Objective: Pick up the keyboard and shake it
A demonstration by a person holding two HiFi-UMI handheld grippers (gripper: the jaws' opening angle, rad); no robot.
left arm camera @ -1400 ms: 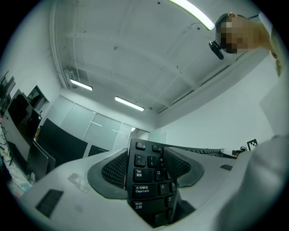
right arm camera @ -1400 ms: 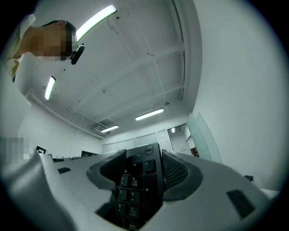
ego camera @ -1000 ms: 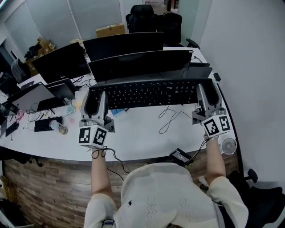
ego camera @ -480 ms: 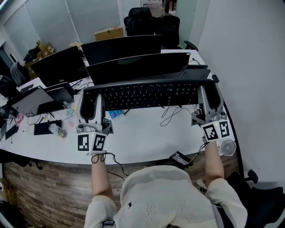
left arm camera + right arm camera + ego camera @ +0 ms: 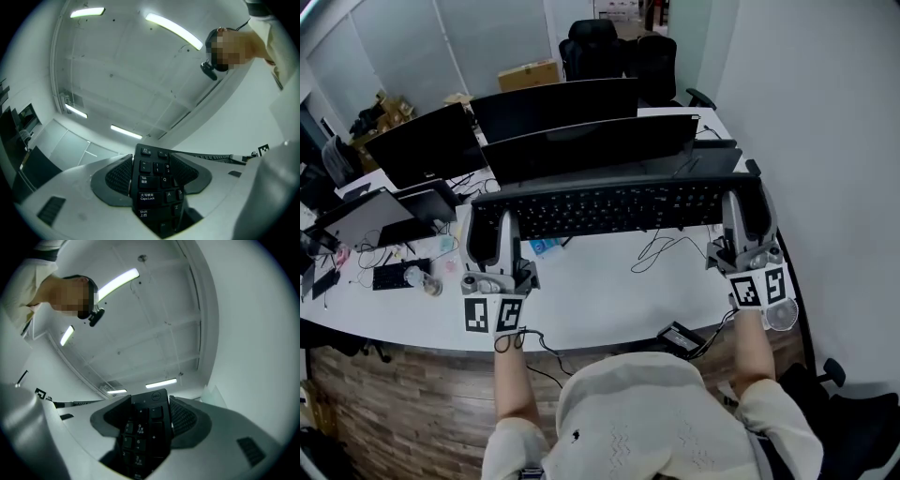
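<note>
Holding a black keyboard up above the white desk, tilting its key face toward the person. Clamping the left gripper onto its Caps Lock end and the right gripper onto its number-pad end, both over the desk's far half. Trailing a thin black cable onto the desk.
</note>
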